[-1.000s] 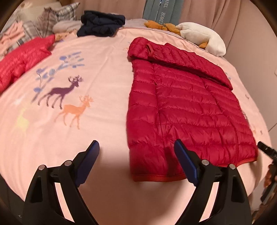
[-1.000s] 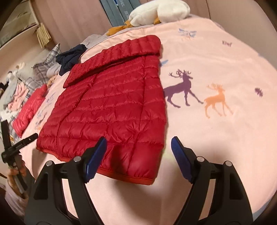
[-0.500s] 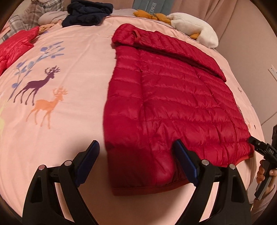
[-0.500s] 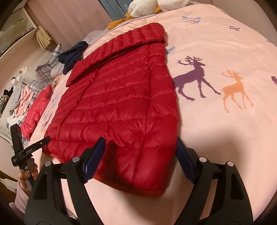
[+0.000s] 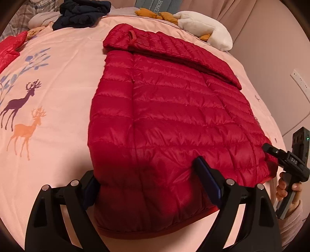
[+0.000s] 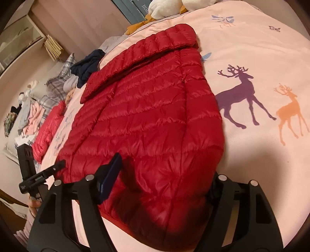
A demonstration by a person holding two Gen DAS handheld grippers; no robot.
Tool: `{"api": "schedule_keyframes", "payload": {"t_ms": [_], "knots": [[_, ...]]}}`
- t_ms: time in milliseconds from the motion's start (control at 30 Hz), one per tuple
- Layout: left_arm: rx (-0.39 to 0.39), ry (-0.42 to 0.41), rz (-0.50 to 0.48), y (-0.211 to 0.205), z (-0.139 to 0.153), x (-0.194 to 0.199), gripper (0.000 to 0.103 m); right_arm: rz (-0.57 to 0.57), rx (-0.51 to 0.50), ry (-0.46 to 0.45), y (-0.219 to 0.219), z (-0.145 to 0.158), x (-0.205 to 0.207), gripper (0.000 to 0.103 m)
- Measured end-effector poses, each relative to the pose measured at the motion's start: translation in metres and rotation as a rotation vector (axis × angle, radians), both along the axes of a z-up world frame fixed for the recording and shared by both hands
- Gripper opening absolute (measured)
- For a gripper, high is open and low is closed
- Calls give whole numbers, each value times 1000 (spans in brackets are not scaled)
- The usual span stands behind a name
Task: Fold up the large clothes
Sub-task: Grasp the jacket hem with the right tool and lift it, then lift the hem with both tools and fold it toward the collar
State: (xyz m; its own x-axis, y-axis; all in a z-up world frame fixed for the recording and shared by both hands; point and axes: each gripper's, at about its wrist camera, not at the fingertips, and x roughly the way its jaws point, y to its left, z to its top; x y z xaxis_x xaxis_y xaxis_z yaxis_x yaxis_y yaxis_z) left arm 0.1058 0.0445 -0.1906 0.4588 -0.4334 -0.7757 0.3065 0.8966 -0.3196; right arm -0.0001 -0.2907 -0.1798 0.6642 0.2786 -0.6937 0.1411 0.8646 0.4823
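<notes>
Jacket [image 5: 170, 120], red quilted, lies flat on the pink deer-print bedspread [image 5: 58, 81] | left gripper [image 5: 151, 186]: fingers spread, straddling its near hem corner | right gripper [image 6: 164, 182]: fingers spread across the other hem corner | dark clothes [image 5: 83, 13] and white plush toy [image 5: 205, 29] at far edge.

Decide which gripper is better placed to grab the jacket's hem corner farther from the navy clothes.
Right. The right gripper has its open fingers straddling that corner of the jacket. The left gripper straddles the opposite corner, on the same side as the navy clothes.
</notes>
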Motion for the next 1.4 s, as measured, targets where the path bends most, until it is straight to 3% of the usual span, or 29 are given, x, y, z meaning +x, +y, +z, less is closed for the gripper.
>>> {"api": "schedule_keyframes", "payload": {"t_ms": [67, 200, 333, 533, 667, 733, 933, 1400], "knots": [[-32, 6, -10, 0, 1, 0, 88, 5, 11, 0, 0, 0, 0, 67], [-71, 20, -38, 5, 1, -5, 73, 41, 72, 13, -4, -1, -9, 57], [-119, 47, -47, 20, 0, -11, 63, 55, 137, 20, -8, -4, -24, 56], [-187, 73, -39, 21, -3, -2, 59, 58, 158, 6, -4, -5, -14, 54], [-248, 108, -13, 18, -7, 8, 38, 74, 116, 11, 9, -5, 4, 35], [-235, 105, 3, 15, -5, 7, 34, 77, 103, 10, 14, -4, 7, 27], [-177, 13, -12, 8, 18, -5, 22, 77, 21, -38, 23, 12, 0, 15], [-101, -135, -37, 1, 69, -24, 19, 127, -34, -181, 31, 61, -28, 11]]}}
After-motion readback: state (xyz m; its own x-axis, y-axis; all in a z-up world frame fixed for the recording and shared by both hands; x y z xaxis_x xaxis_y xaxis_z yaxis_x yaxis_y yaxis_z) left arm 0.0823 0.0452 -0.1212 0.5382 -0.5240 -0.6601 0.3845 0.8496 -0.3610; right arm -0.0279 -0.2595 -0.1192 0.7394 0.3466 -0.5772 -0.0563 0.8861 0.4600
